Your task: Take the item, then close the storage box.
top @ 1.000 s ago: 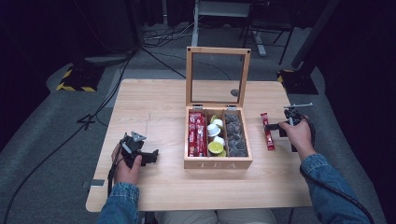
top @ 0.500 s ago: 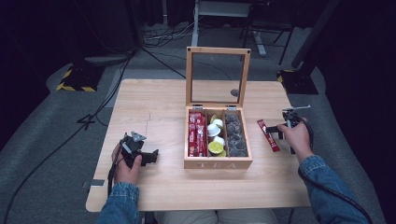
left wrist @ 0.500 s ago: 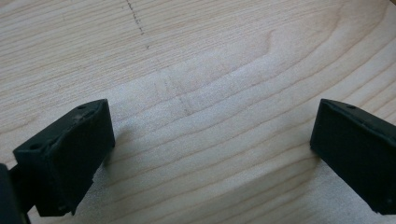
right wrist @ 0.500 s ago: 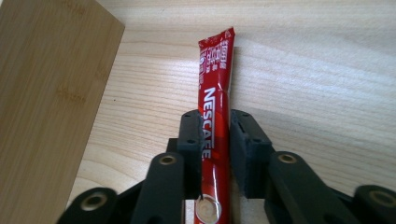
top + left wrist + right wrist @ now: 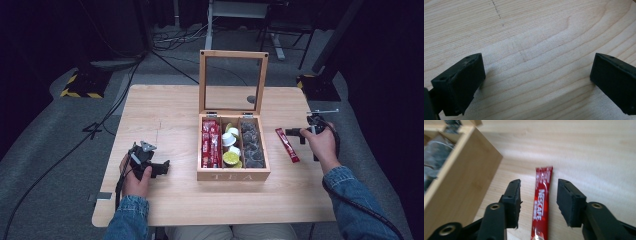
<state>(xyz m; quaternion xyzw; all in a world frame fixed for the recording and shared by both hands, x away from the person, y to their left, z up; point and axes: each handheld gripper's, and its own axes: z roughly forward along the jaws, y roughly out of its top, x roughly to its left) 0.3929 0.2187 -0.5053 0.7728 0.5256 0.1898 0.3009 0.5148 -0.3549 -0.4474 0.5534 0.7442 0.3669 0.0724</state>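
A red Nescafe stick sachet (image 5: 287, 145) (image 5: 541, 205) lies flat on the table just right of the open wooden tea box (image 5: 233, 175). My right gripper (image 5: 296, 133) (image 5: 538, 201) is open and hovers over the sachet, one jaw on either side of it, not closed on it. The box wall (image 5: 461, 180) stands close on the left of that view. My left gripper (image 5: 162, 167) (image 5: 536, 82) rests open near the table's front left, with bare wood between its jaws.
The box holds red sachets (image 5: 211, 142) in its left compartment, round pods (image 5: 230, 150) in the middle and dark wrapped items (image 5: 251, 142) on the right. Its glass lid (image 5: 233, 82) stands upright at the back. The table edge (image 5: 320, 220) is near my right forearm.
My right gripper has swung left toward the sachet, and the sachet now lies a little farther from my hand. The left gripper has stayed put.
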